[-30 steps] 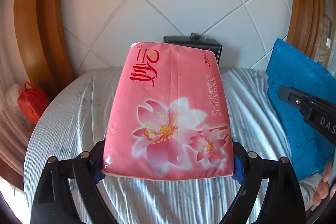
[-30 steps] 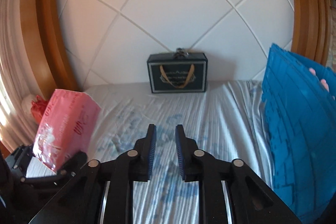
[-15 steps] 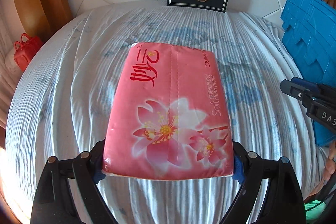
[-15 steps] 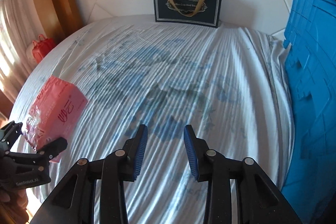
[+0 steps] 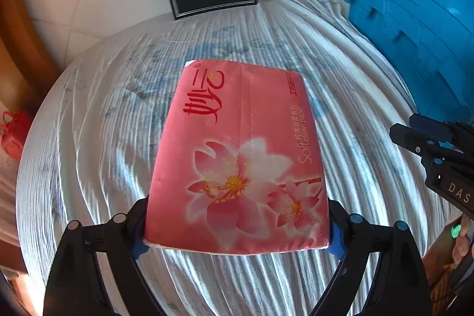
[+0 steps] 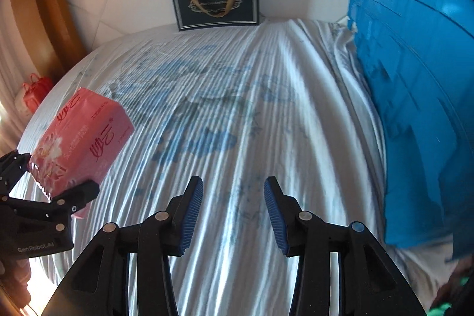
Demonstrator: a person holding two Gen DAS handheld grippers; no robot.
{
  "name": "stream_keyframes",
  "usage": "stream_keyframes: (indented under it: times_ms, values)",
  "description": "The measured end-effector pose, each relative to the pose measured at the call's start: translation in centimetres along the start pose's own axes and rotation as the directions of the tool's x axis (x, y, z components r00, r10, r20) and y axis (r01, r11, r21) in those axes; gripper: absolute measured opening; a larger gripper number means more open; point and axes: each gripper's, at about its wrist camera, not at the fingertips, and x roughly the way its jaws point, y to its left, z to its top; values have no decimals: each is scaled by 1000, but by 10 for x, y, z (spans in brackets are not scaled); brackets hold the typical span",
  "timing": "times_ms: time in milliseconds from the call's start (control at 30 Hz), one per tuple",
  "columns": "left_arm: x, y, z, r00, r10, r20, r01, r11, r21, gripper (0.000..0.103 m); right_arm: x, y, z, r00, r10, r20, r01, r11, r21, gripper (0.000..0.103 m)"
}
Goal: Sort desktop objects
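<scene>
A pink tissue pack (image 5: 237, 162) with a flower print is clamped by its near end between the jaws of my left gripper (image 5: 237, 227), just above the striped tablecloth (image 5: 89, 138). In the right wrist view the same pack (image 6: 80, 138) hangs at the left in the left gripper (image 6: 47, 179). My right gripper (image 6: 232, 191) hovers over the middle of the cloth; its jaws are opening and nothing is between its blue pads (image 6: 192, 215). Its tip (image 5: 429, 144) shows at the right edge of the left wrist view.
A blue plastic crate (image 6: 414, 79) stands along the table's right side. A dark gift bag (image 6: 216, 5) with gold handles leans on the tiled wall at the back. A small red bag (image 6: 34, 91) sits at the far left edge.
Both grippers have sunk toward the table and tilted down, so the cloth now fills the views. The right jaws have spread apart. The left gripper still holds the tissue pack.
</scene>
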Motion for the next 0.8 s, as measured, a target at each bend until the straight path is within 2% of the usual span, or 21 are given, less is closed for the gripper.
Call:
stream_keyframes:
  times_ms: [100,200,367,533,667,733,800]
  values:
    - [0,-13,-6,998,-64,-8,65,995,77,90,-14,-5,-23,998,-59,6,58,994,89,54]
    - [-2,-24,-9,995,-94,-15,95,988,124,90,-29,-12,-43,996,-93,6,91,983,160,65]
    - [-5,-44,-13,991,-137,-8,135,971,197,90,-48,-29,-68,991,-133,23,123,960,253,65]
    - [-2,-52,-8,987,-159,-34,162,968,193,90,-57,-44,-87,987,-156,36,135,931,339,65]
    - [-36,-52,22,984,-160,82,140,967,213,90,-69,-53,-106,979,-186,79,141,910,389,65]
    - [-59,-54,47,972,-171,164,133,966,221,90,-77,-60,-119,972,-208,107,143,890,432,65]
    - [-82,-60,76,952,-191,238,137,965,224,90,-90,-69,-132,956,-258,140,163,863,478,65]
